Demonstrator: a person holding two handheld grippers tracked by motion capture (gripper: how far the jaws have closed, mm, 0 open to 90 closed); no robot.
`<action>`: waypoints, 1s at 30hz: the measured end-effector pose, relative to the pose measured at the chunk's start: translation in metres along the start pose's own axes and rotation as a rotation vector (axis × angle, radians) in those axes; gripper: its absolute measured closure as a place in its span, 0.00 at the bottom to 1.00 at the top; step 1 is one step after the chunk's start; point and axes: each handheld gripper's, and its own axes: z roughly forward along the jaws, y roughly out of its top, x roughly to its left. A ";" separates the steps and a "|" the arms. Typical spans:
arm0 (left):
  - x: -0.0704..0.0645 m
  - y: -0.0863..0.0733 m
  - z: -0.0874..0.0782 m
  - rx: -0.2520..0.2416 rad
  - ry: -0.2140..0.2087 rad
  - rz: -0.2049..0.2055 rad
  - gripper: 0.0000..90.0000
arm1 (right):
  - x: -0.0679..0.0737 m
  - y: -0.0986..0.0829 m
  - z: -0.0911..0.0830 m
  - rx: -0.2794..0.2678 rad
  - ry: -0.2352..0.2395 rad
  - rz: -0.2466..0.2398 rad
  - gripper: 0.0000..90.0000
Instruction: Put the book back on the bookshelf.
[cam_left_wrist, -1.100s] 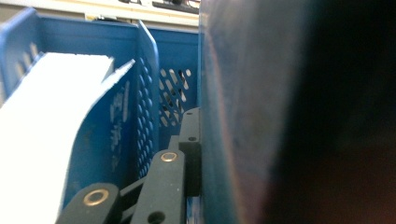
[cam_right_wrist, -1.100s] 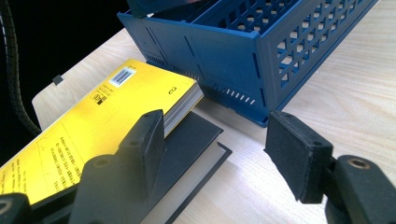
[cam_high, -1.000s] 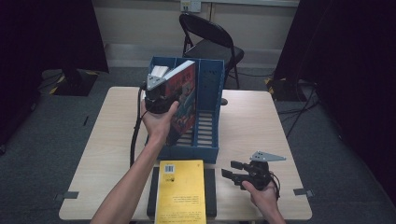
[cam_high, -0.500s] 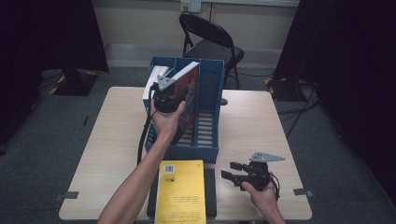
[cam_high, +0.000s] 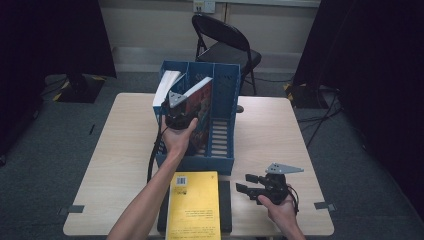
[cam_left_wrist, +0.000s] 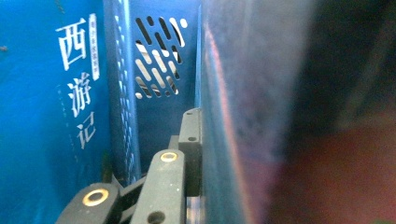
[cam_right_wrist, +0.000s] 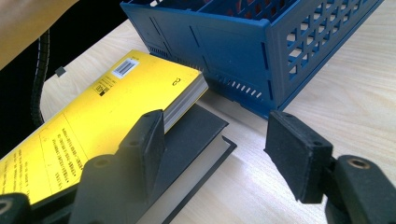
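Observation:
A blue file rack stands mid-table. My left gripper is shut on a book with a red and blue cover, holding it tilted in the rack's middle slot. In the left gripper view the jaws clamp that glossy cover, with the rack's slotted wall behind. A blue book with white characters stands in the left slot. My right gripper rests open near the table's front; its pads are beside a yellow book lying on a black book.
The yellow book and the black book under it lie at the table's front edge, just before the rack. A black folding chair stands behind the table. A cable trails from the left gripper down the rack's left side.
The left gripper has carried the book slightly right and down, deeper into the rack's middle slot. The right gripper has stayed almost still.

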 end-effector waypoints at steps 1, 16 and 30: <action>0.000 -0.001 -0.001 -0.005 -0.003 0.004 0.83 | 0.000 0.000 0.001 0.003 0.001 0.000 0.42; -0.003 -0.022 -0.029 0.008 -0.051 0.075 0.82 | 0.003 0.000 0.006 0.019 0.000 -0.010 0.42; 0.001 -0.022 -0.039 0.046 -0.107 0.092 0.68 | 0.003 -0.001 0.007 0.024 -0.001 -0.009 0.42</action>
